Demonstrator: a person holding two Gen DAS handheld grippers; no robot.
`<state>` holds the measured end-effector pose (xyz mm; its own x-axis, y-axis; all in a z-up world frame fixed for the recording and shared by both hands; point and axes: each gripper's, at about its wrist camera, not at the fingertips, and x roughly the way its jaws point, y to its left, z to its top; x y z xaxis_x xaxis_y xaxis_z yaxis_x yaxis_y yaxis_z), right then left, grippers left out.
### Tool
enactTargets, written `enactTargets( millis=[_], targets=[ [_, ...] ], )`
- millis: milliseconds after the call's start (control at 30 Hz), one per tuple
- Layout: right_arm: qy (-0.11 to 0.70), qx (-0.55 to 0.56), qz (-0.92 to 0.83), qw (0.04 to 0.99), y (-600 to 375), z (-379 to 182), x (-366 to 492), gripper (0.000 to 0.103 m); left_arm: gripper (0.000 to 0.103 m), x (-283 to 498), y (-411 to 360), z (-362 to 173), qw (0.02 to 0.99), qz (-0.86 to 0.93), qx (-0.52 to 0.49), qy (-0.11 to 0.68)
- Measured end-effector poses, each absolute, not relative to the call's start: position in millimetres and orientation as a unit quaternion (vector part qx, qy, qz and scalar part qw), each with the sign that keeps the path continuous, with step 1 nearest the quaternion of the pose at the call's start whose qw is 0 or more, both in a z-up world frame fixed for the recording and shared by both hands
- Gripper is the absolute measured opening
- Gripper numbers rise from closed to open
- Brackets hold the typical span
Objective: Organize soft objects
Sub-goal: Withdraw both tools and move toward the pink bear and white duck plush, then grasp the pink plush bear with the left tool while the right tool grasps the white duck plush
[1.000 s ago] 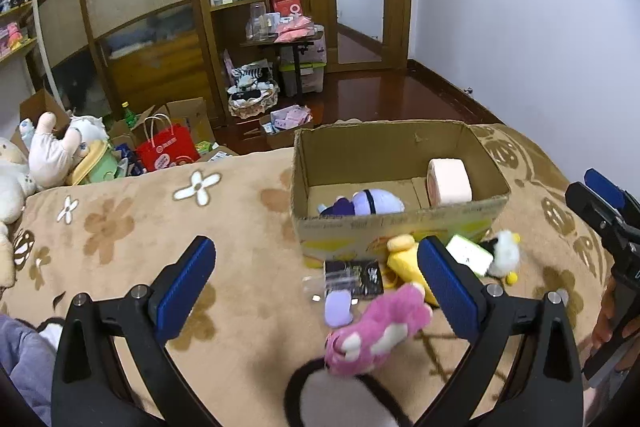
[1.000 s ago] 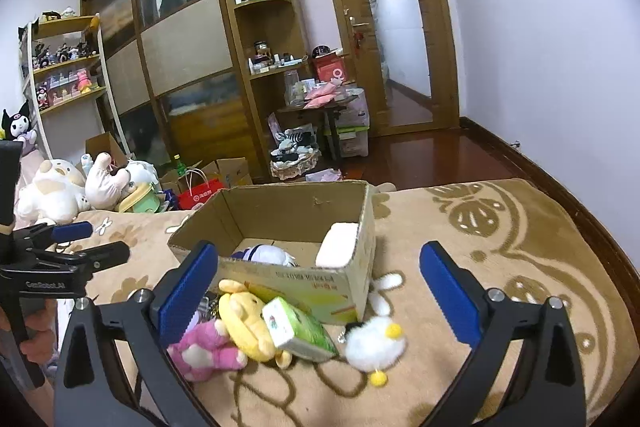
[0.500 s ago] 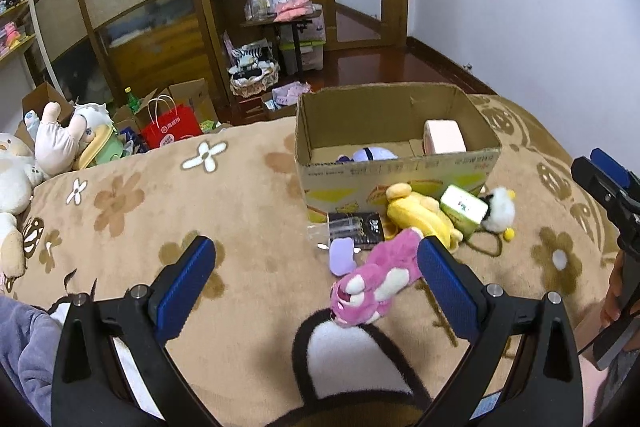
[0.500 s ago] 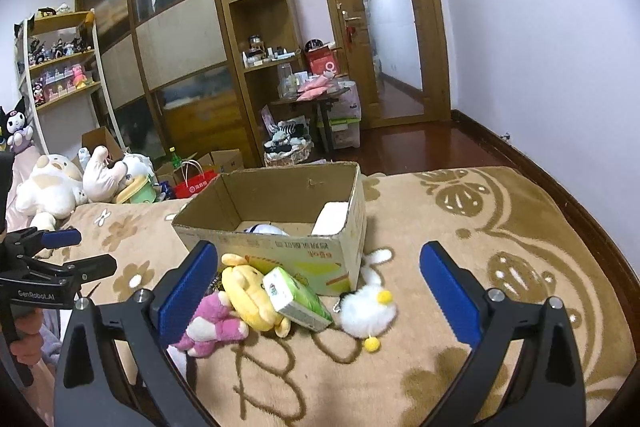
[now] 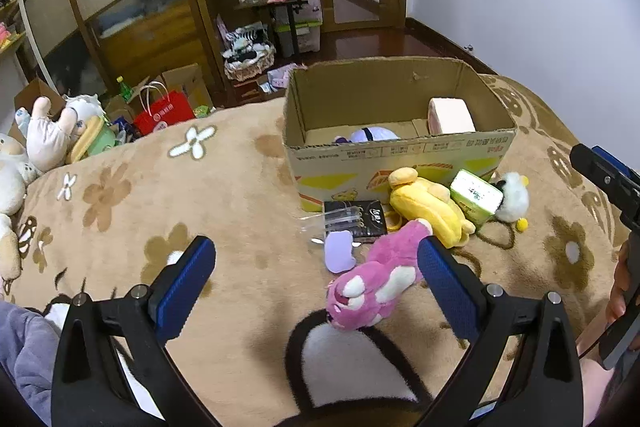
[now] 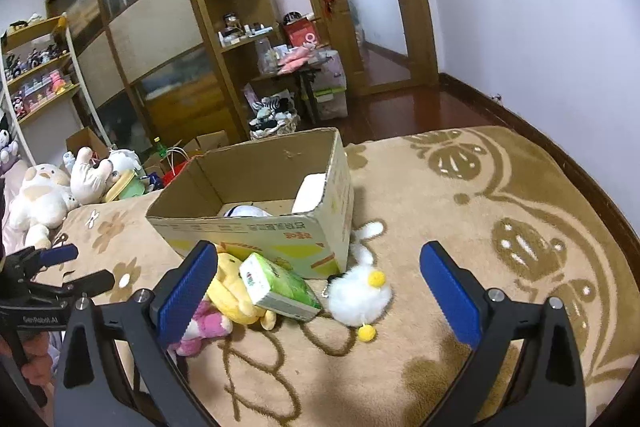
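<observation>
The pink plush (image 5: 372, 283) lies at five o'clock from the cardboard box (image 5: 400, 151), and we have drawn our empty, spread-jawed left gripper (image 5: 316, 267) back from it, so nothing is picked yet, while only the right gripper (image 6: 318, 279), equally agape, shows the white chick (image 6: 358, 297) unobstructed.

Pale walls (image 6: 540, 7), wooden door (image 6: 372, 7), dark floor (image 6: 400, 111), wooden shelving (image 6: 224, 27)
</observation>
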<state>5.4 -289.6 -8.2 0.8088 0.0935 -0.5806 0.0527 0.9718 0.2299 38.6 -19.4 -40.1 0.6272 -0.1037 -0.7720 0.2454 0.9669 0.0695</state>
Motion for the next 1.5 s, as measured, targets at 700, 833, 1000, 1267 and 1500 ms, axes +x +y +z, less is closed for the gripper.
enactTargets(
  millis=[700, 833, 1000, 1267, 1500],
  targets=[
    [0.36, 0.107, -0.019, 0.927, -290.1, -46.7, 49.6, 0.102, 0.1, 68.3, -56.5, -93.2, 0.862, -0.122, 0.109, 0.479],
    [0.378, 0.109, -0.018, 0.919, -291.0, -58.8, 59.9, 0.101, 0.1, 73.3, -61.8, -104.4, 0.852, -0.129, 0.114, 0.495],
    [0.396, 0.108, -0.024, 0.911, -291.3, -72.1, 69.3, 0.096, 0.1, 77.5, -68.0, -115.6, 0.841, -0.133, 0.124, 0.51],
    [0.433, 0.123, -0.026, 0.892, -295.7, -92.3, 79.2, 0.077, 0.1, 83.6, -76.3, -135.9, 0.82, -0.136, 0.144, 0.537],
    [0.465, 0.138, -0.024, 0.874, -301.4, -110.4, 86.1, 0.063, 0.1, 88.4, -73.3, -142.8, 0.811, -0.139, 0.136, 0.551]
  ],
)
